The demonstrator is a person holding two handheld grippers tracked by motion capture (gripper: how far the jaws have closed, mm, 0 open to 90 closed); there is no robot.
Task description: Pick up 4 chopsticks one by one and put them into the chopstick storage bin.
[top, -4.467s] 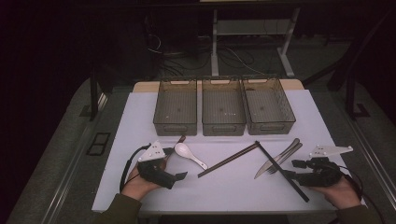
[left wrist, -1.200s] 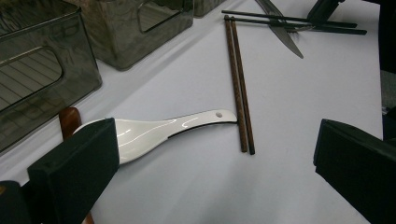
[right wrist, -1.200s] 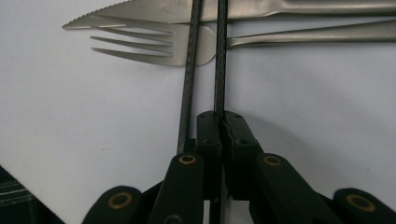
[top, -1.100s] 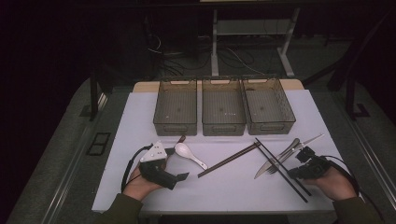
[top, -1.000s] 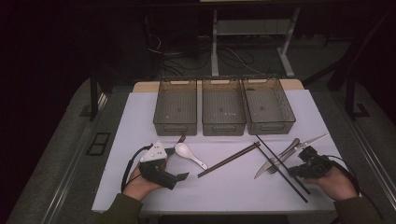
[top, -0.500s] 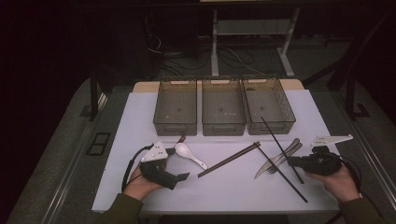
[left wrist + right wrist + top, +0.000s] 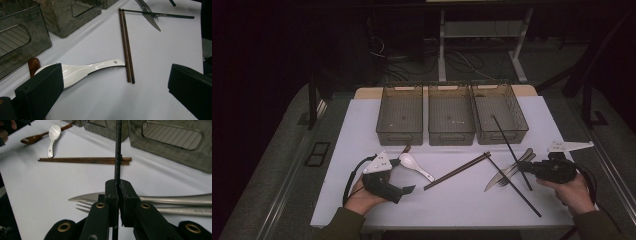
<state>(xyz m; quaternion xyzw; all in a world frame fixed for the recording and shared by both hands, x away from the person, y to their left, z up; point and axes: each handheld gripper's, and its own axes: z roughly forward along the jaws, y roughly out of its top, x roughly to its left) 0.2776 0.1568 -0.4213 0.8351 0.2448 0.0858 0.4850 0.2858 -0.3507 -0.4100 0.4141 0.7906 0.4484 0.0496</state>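
Nearest the person in the high view, the right tool is clamped on one thin black chopstick that slants up over the rightmost of three smoky clear plastic bins, while a second black chopstick lies flat on the white tabletop. The right gripper view shows up close its pads pressed together on that stick, above a steel knife and fork. The left tool rests with jaws wide apart; the left gripper view shows a white ceramic spoon touching a brown wooden chopstick pair.
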